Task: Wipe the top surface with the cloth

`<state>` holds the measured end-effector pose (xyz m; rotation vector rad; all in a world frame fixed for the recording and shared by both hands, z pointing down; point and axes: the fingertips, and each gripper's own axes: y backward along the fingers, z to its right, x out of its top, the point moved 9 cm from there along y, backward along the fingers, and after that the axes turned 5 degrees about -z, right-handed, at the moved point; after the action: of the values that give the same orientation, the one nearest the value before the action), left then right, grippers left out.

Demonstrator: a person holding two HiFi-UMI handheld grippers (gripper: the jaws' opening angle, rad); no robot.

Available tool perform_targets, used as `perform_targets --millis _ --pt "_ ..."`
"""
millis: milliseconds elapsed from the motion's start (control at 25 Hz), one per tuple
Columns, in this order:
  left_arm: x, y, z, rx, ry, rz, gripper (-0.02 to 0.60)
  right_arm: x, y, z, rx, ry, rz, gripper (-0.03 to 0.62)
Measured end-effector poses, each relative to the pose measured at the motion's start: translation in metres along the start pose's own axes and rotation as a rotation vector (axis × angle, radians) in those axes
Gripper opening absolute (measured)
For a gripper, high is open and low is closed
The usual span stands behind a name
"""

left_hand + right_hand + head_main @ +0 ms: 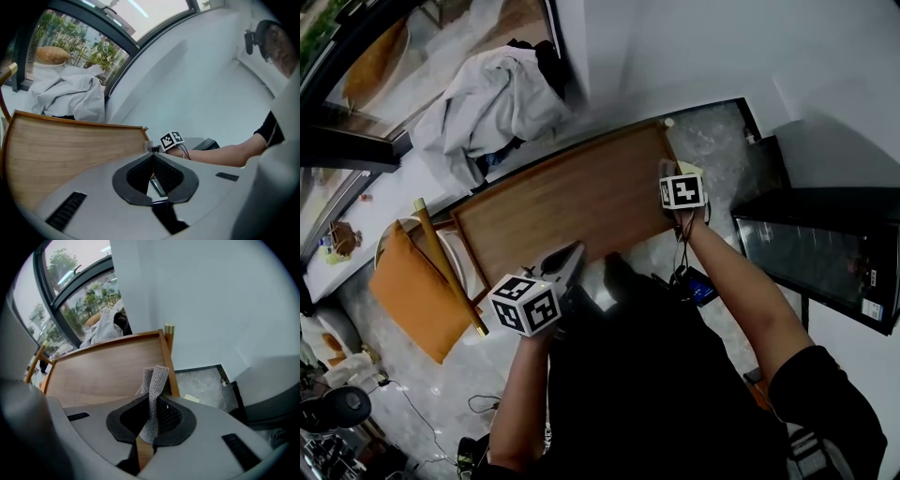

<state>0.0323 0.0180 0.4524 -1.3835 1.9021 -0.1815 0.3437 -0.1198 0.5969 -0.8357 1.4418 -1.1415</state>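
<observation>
**A:** What are the fingers doing on the right side?

**B:** The fingers (172, 416) of the right gripper (151, 399) are clamping on the grey knit cloth (157, 376). It is sticking out past the tips as 1 twisted strip, hanging over the right end of the wooden surface (572, 202). I cannot tell whether it is touching the wood.

**A:** And the left gripper?

**B:** The left gripper (153, 157) is carrying nothing. Its 2 fingers (168, 174) are pressing together at the tips, and it is hovering by the near edge.

**A:** So which step is this?

**B:** I am reading it as the very start of the wipe, with the cloth being brought to 1 end. The next move is probably going to need the gripper tipping down so the strip lies flat, then dragging toward the far end. With so little cloth showing, several passes are likely.

**A:** Is anything getting in the way?

**B:** The top itself is looking bare. A brass post (168, 329) is standing at the corner just beside the cloth. A white bundle of fabric (492, 98) is lying beyond the far side, an orange-cushioned chair (412, 291) is sitting at the left end, and a black cabinet (825, 244) is standing to the right, well apart.
</observation>
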Motion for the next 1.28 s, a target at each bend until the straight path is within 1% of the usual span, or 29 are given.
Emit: perform_targets --millis 80,120,200,280,320,440,560,680,840,1000,1080,1280 --pt "-0.004 0.008 -0.001 0.006 0.007 0.011 0.011 -0.002 0.001 0.004 -0.044 -0.054 0.003 0.041" --pt "-0.005 0.012 -0.002 0.007 0.013 0.018 0.011 -0.002 0.002 0.004 -0.07 -0.062 0.003 0.041" --pt "-0.008 0.023 -0.005 0.012 0.024 0.039 0.011 -0.003 0.004 0.003 -0.113 -0.054 0.006 0.041" --pt "-0.012 0.036 -0.01 0.018 0.034 0.066 0.011 -0.001 0.009 -0.002 -0.115 -0.049 0.034 0.041" --pt "-0.013 0.043 -0.014 0.02 0.038 0.08 0.011 0.001 0.014 -0.008 -0.091 -0.051 0.06 0.041" --pt "-0.022 0.071 -0.029 0.024 0.059 0.107 0.011 0.008 0.034 -0.05 0.049 -0.02 0.149 0.041" --pt "-0.03 0.105 -0.047 0.034 0.059 0.118 0.011 0.013 0.054 -0.11 0.171 0.045 0.205 0.041" --pt "-0.039 0.144 -0.068 0.053 0.062 0.133 0.011 0.008 0.06 -0.173 0.268 0.1 0.22 0.041" --pt "-0.06 0.198 -0.094 0.09 0.083 0.149 0.011 -0.007 0.056 -0.263 0.382 0.187 0.197 0.041" --pt "-0.08 0.238 -0.117 0.118 0.107 0.161 0.011 -0.027 0.044 -0.341 0.5 0.255 0.12 0.041" --pt "-0.09 0.253 -0.127 0.127 0.119 0.155 0.011 -0.036 0.035 -0.377 0.542 0.302 0.08 0.041" --pt "-0.106 0.278 -0.142 0.133 0.129 0.138 0.011 -0.055 0.021 -0.453 0.619 0.379 -0.006 0.041"
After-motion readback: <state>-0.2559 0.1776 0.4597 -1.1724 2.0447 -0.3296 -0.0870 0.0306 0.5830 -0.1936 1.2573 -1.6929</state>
